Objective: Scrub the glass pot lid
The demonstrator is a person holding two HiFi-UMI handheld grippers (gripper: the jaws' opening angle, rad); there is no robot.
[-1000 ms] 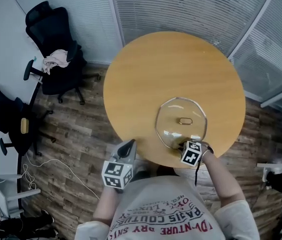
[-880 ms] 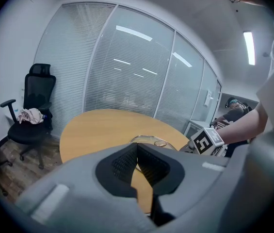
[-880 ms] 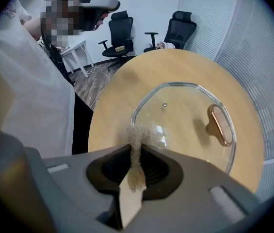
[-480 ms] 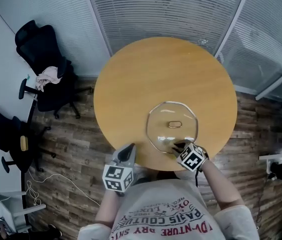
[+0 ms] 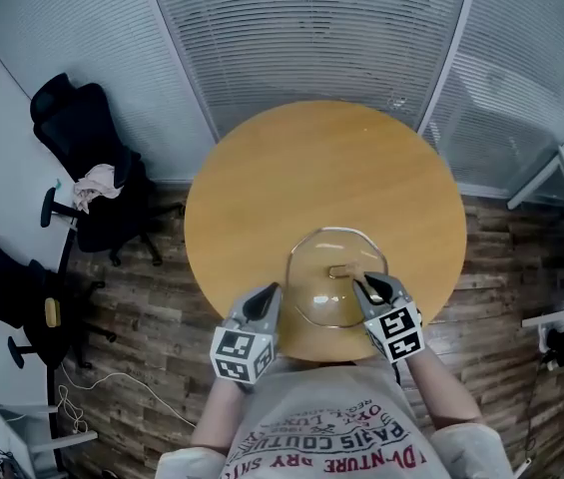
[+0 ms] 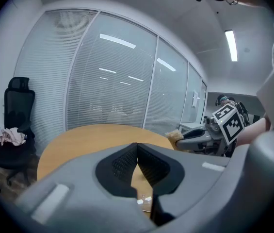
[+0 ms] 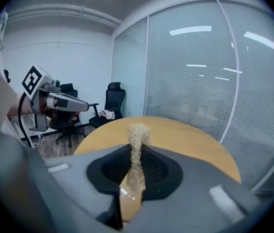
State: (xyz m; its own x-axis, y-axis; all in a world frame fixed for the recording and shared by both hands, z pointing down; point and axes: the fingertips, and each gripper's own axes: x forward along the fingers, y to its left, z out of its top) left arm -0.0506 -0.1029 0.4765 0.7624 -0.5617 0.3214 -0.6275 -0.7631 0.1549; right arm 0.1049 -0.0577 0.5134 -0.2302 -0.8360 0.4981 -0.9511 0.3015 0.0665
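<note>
A clear glass pot lid (image 5: 333, 302) with a small metal handle (image 5: 339, 270) lies flat on the near part of the round wooden table (image 5: 311, 178). My right gripper (image 5: 369, 286) is over the lid's right side, shut on a tan fibrous scrubber (image 7: 137, 149) that sticks up between its pads. The scrubber (image 6: 176, 136) also shows at the tip of the right gripper (image 6: 197, 139) in the left gripper view. My left gripper (image 5: 265, 301) is just left of the lid's rim, shut with nothing in it (image 6: 137, 148). The left gripper (image 7: 54, 101) shows at the left of the right gripper view.
Two black office chairs stand left of the table; the nearer chair (image 5: 87, 183) carries a pale cloth (image 5: 95, 180). Glass partitions with blinds (image 5: 311, 38) curve round the table's far side. Cables (image 5: 102, 382) lie on the wooden floor.
The right gripper has moved from the lid's near edge to its right side. The left gripper has come forward to the lid's left rim. The head view has shifted.
</note>
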